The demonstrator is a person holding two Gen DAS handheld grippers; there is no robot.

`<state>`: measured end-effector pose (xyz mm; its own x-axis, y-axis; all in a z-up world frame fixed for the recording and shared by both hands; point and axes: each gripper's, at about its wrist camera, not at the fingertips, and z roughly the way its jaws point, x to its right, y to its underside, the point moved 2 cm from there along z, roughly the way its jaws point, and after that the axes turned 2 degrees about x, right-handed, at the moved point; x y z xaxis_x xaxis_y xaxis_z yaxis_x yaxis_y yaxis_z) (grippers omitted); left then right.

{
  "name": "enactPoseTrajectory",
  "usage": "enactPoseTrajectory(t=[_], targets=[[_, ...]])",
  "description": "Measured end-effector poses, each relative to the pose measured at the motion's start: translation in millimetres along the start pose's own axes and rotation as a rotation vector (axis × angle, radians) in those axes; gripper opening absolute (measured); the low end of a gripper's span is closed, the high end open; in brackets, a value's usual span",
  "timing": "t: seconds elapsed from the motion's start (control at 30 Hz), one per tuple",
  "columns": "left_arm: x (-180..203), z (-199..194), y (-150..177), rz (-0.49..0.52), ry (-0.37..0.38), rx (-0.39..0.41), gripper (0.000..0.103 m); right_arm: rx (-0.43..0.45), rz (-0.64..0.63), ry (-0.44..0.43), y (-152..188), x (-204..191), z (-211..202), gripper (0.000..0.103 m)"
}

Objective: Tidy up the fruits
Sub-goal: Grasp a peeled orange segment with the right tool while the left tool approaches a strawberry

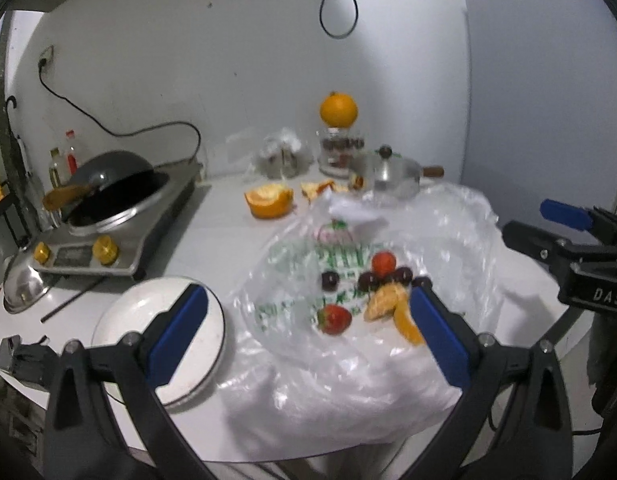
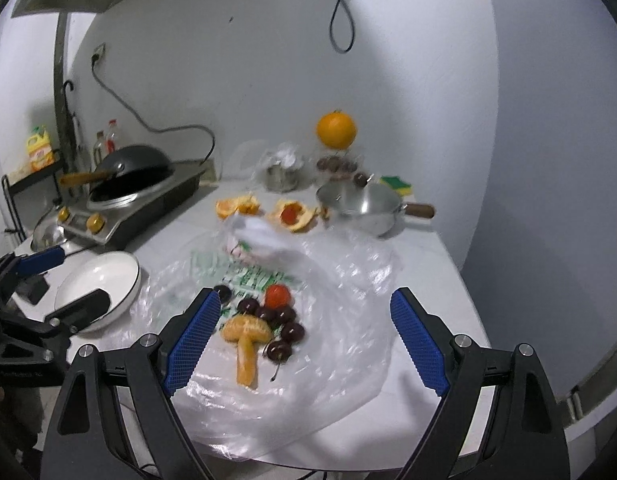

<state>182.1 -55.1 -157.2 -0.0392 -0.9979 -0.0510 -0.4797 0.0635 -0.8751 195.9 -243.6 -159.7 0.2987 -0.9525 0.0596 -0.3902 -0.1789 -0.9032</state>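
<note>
**Soft fruit on a slippery bag**

The fruit lies in a little pile on a crinkly plastic bag [image 2: 308, 320] spread over the white desk [image 2: 428, 264]. I see dark cherries [image 2: 286, 330], a red strawberry [image 1: 335, 319], another small red fruit [image 2: 277, 295] that is too blurry to name, and peeled orange pieces [image 2: 244, 340]. A white plate [image 1: 128, 320] sits just beside the bag, on my left side. It has nothing on it, so I think the fruit should go there.

All of this fruit looks light and soft. I guess the strawberry can squash if I pinch hard. The cherries are round and shiny, so they may roll or slip away. I would hold a cherry around its middle, gently. The orange pieces are squishy and may fall apart, so I would take one by its thick middle. The bag is thin and may come up with the fruit, so I must pinch only the fruit.

My left gripper [image 1: 308, 332] has its fingers spread wide and holds nothing. It hangs over the bag and the plate's edge. My right gripper [image 2: 304, 340] is wide apart too, with nothing in it. It hangs above the fruit pile, not touching.
</note>
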Motion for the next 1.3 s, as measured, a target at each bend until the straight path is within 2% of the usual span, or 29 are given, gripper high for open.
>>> enactPoseTrajectory(t=[0.03,0.1,0.17,0.23,0.33,0.43,0.57,0.83,0.9,1.0,1.07,1.13,1.2,1.3], targets=[[0,2,3,0.004,0.001,-0.011,0.102,-0.012,-0.003,-0.012,3,-3,4,0.089],[-1,8,9,0.01,0.002,-0.028,0.102,-0.034,-0.009,-0.041,8,-10,13,0.081],[-4,12,15,0.015,0.0,-0.045,0.101,-0.075,-0.024,-0.078,13,-18,25,0.067],[-8,13,19,0.018,-0.003,-0.057,0.101,-0.107,-0.038,-0.107,19,-26,35,0.062],[-13,16,26,0.02,0.0,-0.081,0.101,-0.152,-0.058,-0.157,27,-40,49,0.046],[-16,20,32,0.026,0.004,-0.098,0.101,-0.19,-0.073,-0.18,35,-49,63,0.035],[-15,25,35,0.048,0.013,-0.11,0.101,-0.236,-0.076,-0.194,47,-55,81,0.031],[-7,43,29,0.11,0.033,-0.118,0.101,-0.301,-0.068,-0.201,68,-56,102,0.03],[-4,48,28,0.128,0.04,-0.121,0.093,-0.312,-0.063,-0.198,72,-55,105,0.03],[2,56,26,0.154,0.053,-0.136,0.089,-0.326,-0.057,-0.201,76,-53,110,0.03],[6,61,25,0.178,0.06,-0.141,0.085,-0.334,-0.059,-0.201,78,-52,113,0.025],[10,67,24,0.203,0.072,-0.153,0.078,-0.343,-0.057,-0.198,81,-51,117,0.021],[12,74,25,0.217,0.084,-0.172,0.068,-0.341,-0.057,-0.207,82,-50,118,0.02],[15,84,26,0.235,0.096,-0.193,0.059,-0.337,-0.07,-0.218,82,-49,118,0.018]])
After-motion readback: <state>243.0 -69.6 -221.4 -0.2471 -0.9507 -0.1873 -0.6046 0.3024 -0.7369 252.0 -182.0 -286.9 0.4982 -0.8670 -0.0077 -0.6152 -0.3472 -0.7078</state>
